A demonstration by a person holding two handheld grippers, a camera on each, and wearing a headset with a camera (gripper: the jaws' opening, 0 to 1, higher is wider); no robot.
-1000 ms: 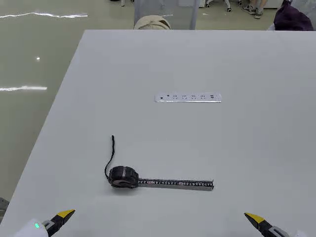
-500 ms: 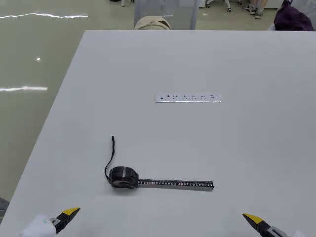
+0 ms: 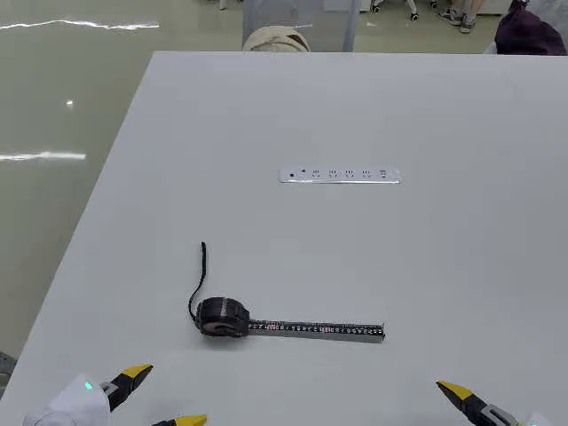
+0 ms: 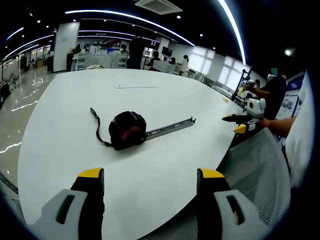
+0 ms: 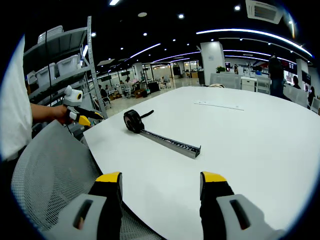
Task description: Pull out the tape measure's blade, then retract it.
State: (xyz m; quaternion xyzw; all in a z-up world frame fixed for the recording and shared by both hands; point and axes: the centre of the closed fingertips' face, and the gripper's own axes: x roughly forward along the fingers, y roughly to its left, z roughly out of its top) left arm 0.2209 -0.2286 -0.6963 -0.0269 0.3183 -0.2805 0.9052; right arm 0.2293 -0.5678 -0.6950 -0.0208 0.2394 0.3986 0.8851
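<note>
Item record, head view, left to right. Glossy floor (image 3: pixel 53 177): ran along the left edge of the white table (image 3: pixel 461 266). Left gripper (image 3: pixel 164 395): at the near left corner of the table, yellow-tipped jaws spread wide, nothing between them; its own view showed the same wide gap with bare tabletop beyond it. Strap (image 3: pixel 201 275): a thin black cord, lying on the table, curving from the left side of the tape measure toward the far edge. Tape measure (image 3: pixel 222 317): a black round-bodied unit, resting on the table in the near half, left of centre, ahead of the left gripper and apart from it. Blade (image 3: pixel 315 330): drawn out of the body toward the right, lying flat and straight on the table, printed markings facing up, its end hook at the far right tip; neither gripper touched it. Power strip (image 3: pixel 339 176): white, long and narrow, lying crosswise on the table beyond the blade, well apart from it. Right gripper (image 5: pixel 161 178): at the near right edge of the table, jaws wide apart and empty, aimed toward the blade's hook end from a distance. Grey mesh chair back (image 5: pixel 50 170): seen in the right gripper view, below the table edge.
</note>
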